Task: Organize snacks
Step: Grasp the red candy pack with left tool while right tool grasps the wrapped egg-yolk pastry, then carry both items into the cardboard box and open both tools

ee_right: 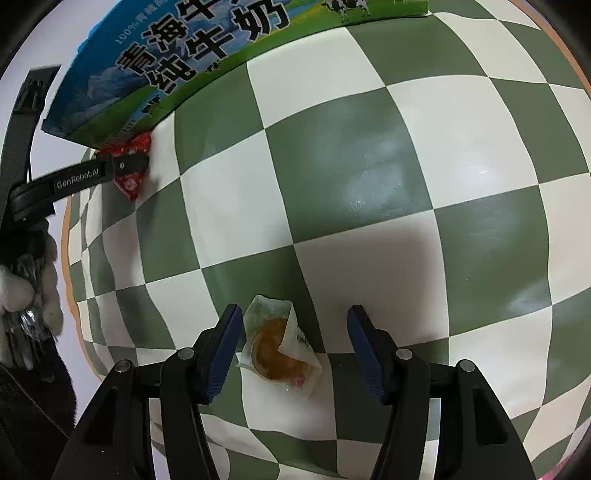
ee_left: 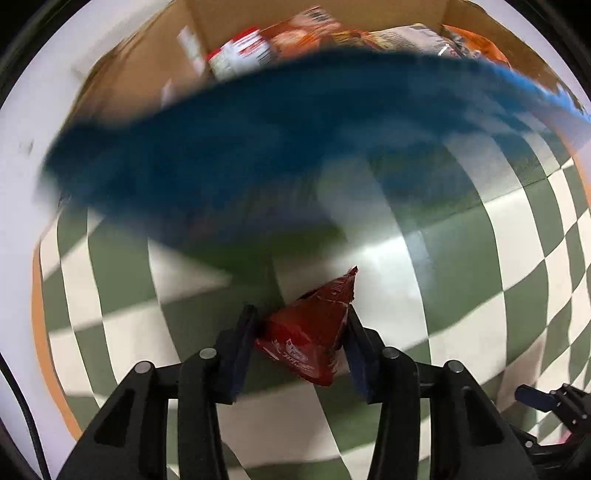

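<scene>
My left gripper is shut on a small red snack packet and holds it above the checkered cloth, close to the blue milk carton box, which looks blurred. The box holds several snack bags. In the right wrist view the left gripper with the red packet sits at the box's lower corner. My right gripper is open, its fingers either side of a clear-wrapped yellow pastry lying on the cloth.
A green and white checkered tablecloth covers the table. The table's orange rim and a white floor lie to the left. The right gripper shows at the lower right of the left wrist view.
</scene>
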Action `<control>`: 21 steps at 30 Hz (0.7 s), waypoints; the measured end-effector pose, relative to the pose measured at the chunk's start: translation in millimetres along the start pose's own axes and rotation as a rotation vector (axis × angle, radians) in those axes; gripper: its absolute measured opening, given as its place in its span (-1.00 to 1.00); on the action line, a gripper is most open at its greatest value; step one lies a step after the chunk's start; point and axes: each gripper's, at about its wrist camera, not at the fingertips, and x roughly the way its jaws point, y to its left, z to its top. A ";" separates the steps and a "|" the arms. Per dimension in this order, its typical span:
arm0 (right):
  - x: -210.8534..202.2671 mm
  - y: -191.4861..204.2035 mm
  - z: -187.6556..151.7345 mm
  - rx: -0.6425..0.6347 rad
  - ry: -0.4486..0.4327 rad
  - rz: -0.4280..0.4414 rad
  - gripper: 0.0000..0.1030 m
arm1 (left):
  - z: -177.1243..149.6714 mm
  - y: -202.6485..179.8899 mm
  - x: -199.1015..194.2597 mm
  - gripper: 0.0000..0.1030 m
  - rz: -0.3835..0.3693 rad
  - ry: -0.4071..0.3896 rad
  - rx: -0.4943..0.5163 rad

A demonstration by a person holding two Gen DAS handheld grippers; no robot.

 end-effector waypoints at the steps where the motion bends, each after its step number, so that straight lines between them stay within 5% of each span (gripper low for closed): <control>1: -0.7 2.3 -0.2 -0.007 0.007 0.002 0.23 | -8.9 1.4 -2.3 -0.19 -0.025 0.009 -0.030; 5: 1.9 14.3 -4.3 -0.061 0.043 -0.008 0.39 | -55.4 2.7 -5.1 -0.19 -0.105 0.073 -0.145; 14: 43.4 32.6 -9.2 -0.056 0.113 -0.062 0.39 | -154.5 10.6 12.7 -0.19 -0.237 0.226 -0.400; 15: 46.2 36.5 -9.7 -0.081 0.102 -0.087 0.35 | -155.7 12.1 13.6 -0.18 -0.241 0.220 -0.402; 17: 52.7 45.5 -10.5 -0.139 0.091 -0.151 -0.06 | -155.0 12.1 15.5 -0.16 -0.239 0.226 -0.391; 21: 55.8 54.2 -12.9 -0.235 0.108 -0.182 -0.12 | -145.3 18.4 27.6 -0.01 -0.252 0.253 -0.359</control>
